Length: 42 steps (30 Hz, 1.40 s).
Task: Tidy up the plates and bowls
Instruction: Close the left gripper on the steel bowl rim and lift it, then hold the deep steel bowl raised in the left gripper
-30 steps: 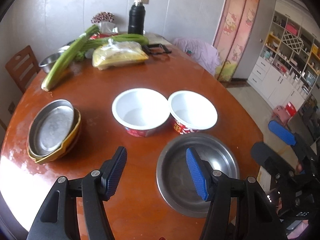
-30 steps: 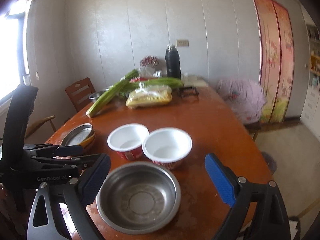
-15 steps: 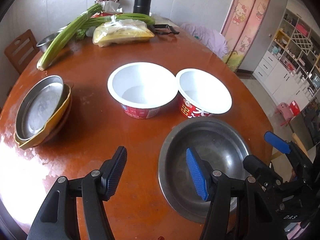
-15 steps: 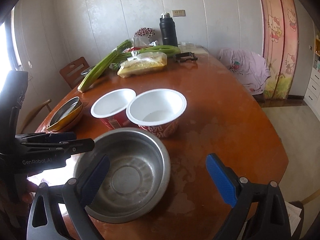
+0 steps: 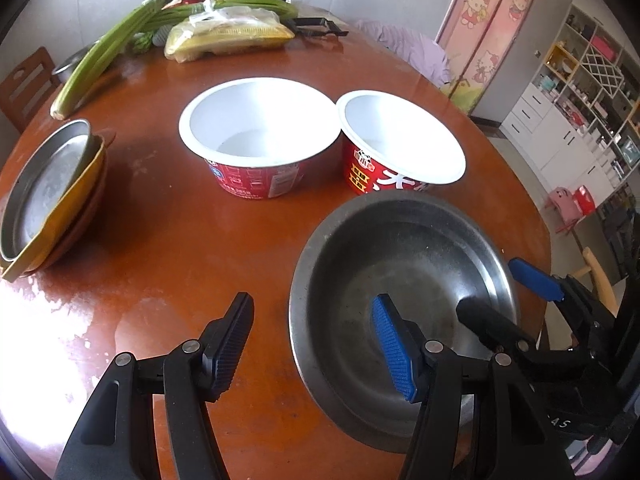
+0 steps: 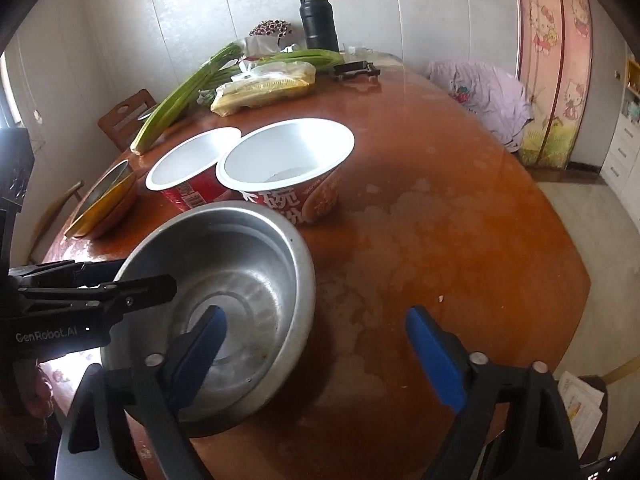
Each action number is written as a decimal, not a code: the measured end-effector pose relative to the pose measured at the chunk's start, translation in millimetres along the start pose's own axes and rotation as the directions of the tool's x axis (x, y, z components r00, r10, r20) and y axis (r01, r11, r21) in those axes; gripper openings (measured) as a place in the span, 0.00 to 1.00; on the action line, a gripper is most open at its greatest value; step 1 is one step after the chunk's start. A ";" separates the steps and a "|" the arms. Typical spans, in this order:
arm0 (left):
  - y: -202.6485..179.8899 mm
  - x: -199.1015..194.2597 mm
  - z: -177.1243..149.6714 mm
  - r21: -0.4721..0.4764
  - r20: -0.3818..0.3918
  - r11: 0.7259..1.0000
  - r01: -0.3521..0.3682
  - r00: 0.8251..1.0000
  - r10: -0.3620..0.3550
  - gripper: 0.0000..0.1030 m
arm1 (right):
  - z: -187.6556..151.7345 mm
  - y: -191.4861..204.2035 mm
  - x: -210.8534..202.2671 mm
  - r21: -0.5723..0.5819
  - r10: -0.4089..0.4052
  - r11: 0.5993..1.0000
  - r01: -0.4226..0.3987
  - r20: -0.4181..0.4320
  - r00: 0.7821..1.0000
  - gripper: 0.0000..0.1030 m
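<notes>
Steel bowl [image 6: 224, 304] now sits closer beneath both lowered tools. Right hand-held gripper [image 6: 316, 344] is closing astride its rim, not yet pinching. Left hand-held gripper [image 5: 312, 336] stays spread.

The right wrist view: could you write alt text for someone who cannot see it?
A handheld gripper with blue pads straddles the right rim of a steel bowl on a brown table, its jaws closing with nothing pressed yet. Behind stand two empty red paper bowls, stacked plates, greens and a black flask.
</notes>
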<state>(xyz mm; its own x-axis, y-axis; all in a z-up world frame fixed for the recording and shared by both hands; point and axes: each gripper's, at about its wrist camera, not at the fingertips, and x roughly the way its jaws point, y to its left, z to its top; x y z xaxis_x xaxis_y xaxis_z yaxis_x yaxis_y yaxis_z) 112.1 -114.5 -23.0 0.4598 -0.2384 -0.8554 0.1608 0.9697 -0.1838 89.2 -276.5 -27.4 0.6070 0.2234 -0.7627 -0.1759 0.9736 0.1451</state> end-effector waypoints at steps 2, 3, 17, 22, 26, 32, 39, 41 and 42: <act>0.2 2.0 0.4 -0.007 -0.006 1.000 0.017 1.000 -0.017 0.61 | -0.7 0.6 2.1 0.001 0.007 1.000 -0.007 -0.008 1.000 0.69; 0.1 2.7 0.3 -0.008 -0.008 1.000 0.017 1.000 -0.017 0.61 | -0.9 1.4 4.2 -0.001 0.016 1.000 -0.016 -0.014 1.000 0.66; -12.5 6.6 1.2 0.027 -0.022 0.999 0.036 0.999 -0.035 0.53 | -5.4 33.2 2.5 -0.085 0.072 0.994 -0.073 -0.010 0.997 0.49; -9.1 1.5 0.9 0.016 -0.019 0.999 0.048 0.999 -0.048 0.53 | -4.5 37.1 -1.3 -0.090 0.073 0.993 -0.073 -0.007 0.997 0.50; -6.9 -8.6 -0.6 0.015 0.006 0.999 0.049 0.999 -0.049 0.53 | -4.4 41.7 -7.5 -0.092 0.090 0.992 -0.090 -0.001 0.996 0.50; 0.2 -26.1 -6.2 0.009 0.041 0.999 0.038 0.998 -0.038 0.53 | -3.6 56.0 -17.9 -0.121 0.086 0.989 -0.082 0.024 0.996 0.50; 16.8 -48.0 -14.3 -0.015 0.087 1.000 0.019 0.996 -0.017 0.53 | -0.6 78.5 -27.3 -0.154 0.106 0.983 -0.099 0.041 0.993 0.50; 22.1 -54.2 -17.1 -0.024 0.098 1.000 0.006 0.995 -0.004 0.53 | -0.1 85.5 -29.3 -0.166 0.114 0.980 -0.105 0.045 0.992 0.50; 24.0 -56.3 -18.1 -0.027 0.101 1.000 0.004 0.995 -0.001 0.53 | 0.0 89.6 -30.7 -0.174 0.117 0.979 -0.107 0.048 0.992 0.50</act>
<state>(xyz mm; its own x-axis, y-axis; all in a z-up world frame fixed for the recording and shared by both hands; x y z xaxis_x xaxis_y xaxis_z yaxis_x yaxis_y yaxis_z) 74.3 -76.8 12.0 0.5453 -0.2433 -0.8021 0.1389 0.9700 -0.1997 54.8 -196.1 9.0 0.6188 0.3374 -0.7094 -0.3716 0.9214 0.1140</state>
